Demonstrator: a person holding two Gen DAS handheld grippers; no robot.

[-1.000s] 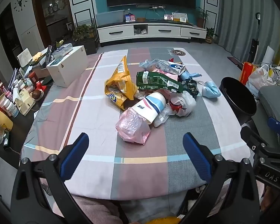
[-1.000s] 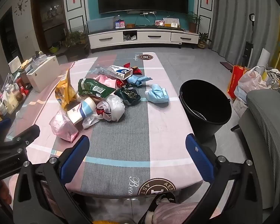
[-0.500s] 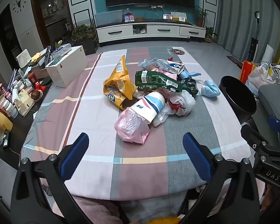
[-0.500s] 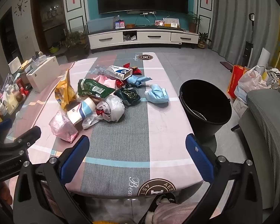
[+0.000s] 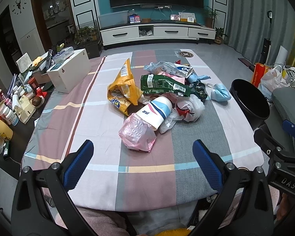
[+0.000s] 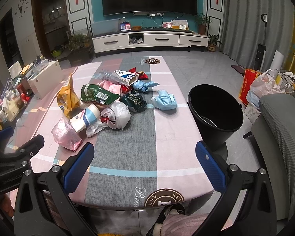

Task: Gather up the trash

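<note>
Both claws hover at the near edge of the table (image 5: 92, 118), jaws spread wide and holding nothing. The left claw (image 5: 143, 155) faces the trash pile head on: the pink plastic bag (image 5: 136, 134) lies directly ahead of it, just beyond the gap between its fingers, and is the nearest piece. Touching the bag's far side is the paper cup (image 5: 156, 111), lying on its side with its long axis running away from the claw and angled to the right. Behind these sit the yellow snack bag (image 5: 123, 90) ahead and left, and the green wrapper (image 5: 163, 84) further ahead.

From the right claw (image 6: 144, 154), the pile lies ahead and to the left; the blue mask (image 6: 164, 102) lies ahead, apart from the pile. The black bucket (image 6: 216, 106) stands off the table, ahead and right of this claw. It appears to hold no trash; only a pale shape shows at its bottom.

Judgement: the left claw is better placed for the pink bag, the right claw for the bucket.
</note>
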